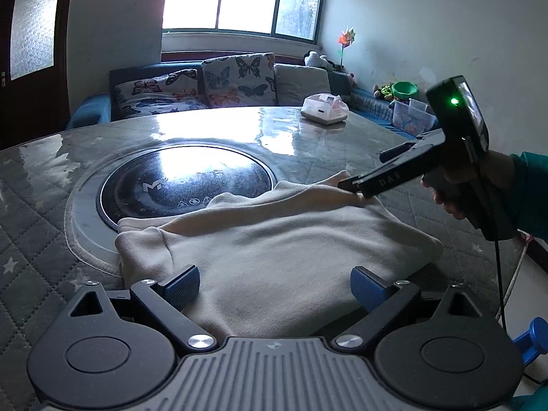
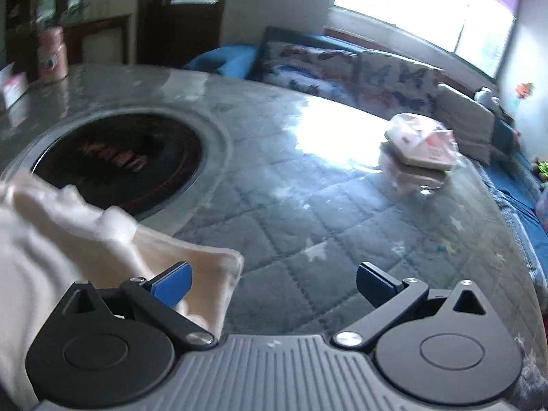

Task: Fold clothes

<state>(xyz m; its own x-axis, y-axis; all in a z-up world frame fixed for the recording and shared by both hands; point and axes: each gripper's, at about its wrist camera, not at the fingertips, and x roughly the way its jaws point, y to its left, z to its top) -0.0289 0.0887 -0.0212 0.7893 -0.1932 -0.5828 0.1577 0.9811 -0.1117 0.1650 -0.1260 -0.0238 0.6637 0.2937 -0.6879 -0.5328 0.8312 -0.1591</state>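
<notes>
A cream garment (image 1: 274, 239) is lying partly folded on the near side of a glass-topped table (image 1: 212, 126), its far edge overlapping the rim of the round black cooktop (image 1: 186, 181) set into the tabletop. In the left wrist view its long axis is running roughly left to right, with one bunched corner pointing toward the cooktop and a narrower flap reaching to the right.

The left gripper (image 1: 275, 287) is hovering over the near edge of the cloth, its blue-padded jaws standing wide apart and holding nothing. The right gripper (image 1: 356, 186) is showing from the side in that view, held in a person's hand (image 1: 455, 188) with a teal sleeve (image 1: 534, 191), its tip touching the flap; whether it is pinching cloth cannot be told from there.

The right wrist view, blurred, is showing what the other does not: the right gripper's jaws are spread wide, the left finger (image 2: 173, 284) lying over a corner of the cloth, the right one over bare table, nothing clamped between them.

Beyond, a white tissue box (image 1: 323, 108) is sitting on the far side of the table, and butterfly-print cushions (image 1: 236, 80) are lining a blue sofa (image 1: 89, 109) under a bright window (image 1: 239, 0).
</notes>
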